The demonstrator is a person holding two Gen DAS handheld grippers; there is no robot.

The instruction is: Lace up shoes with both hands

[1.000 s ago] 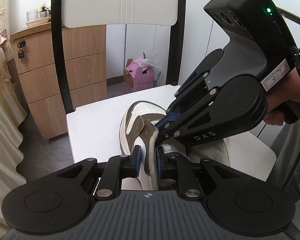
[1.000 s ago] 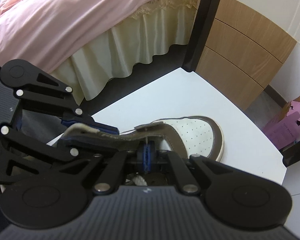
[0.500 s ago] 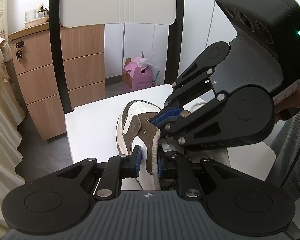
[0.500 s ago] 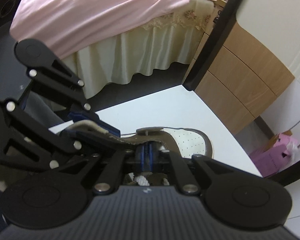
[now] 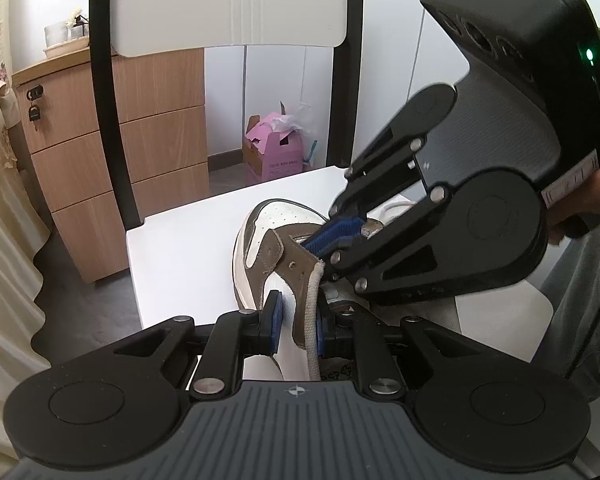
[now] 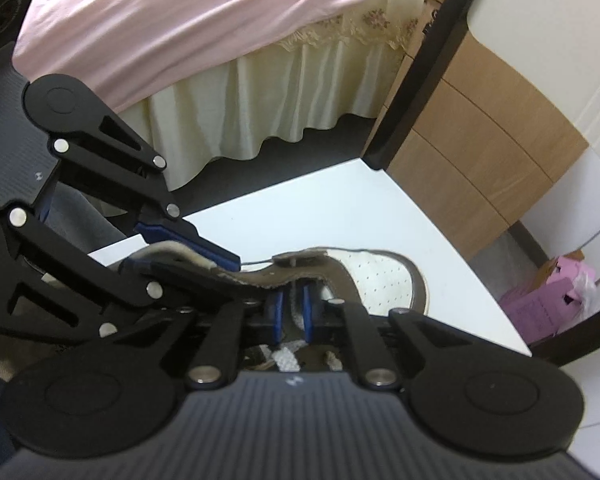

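Left wrist view, left to right:
- Wooden drawer cabinet (image 5: 160,152), upper left, with a key hanging in its lock.
- White chair seat (image 5: 180,248), centre left.
- Pink box (image 5: 276,156), on the floor behind the seat.
- Shoe (image 5: 260,240), white and brown, lying on the seat at centre frame with its toe pointing away from us.
- Left claw (image 5: 298,324), lower centre, narrow and pinching the shoe's brown eyelet flap with its cream edge.
- Right claw (image 5: 346,232), reaching in from the right, with its blue pads at the shoe's opening beside that flap.

Right wrist view:
- Bed (image 6: 180,20) with a pink cover, upper left.
- The right claw's jaws, lower centre, have just been closing. We see a slim gap between the pads over the shoe's opening and can make out nothing pinched there.
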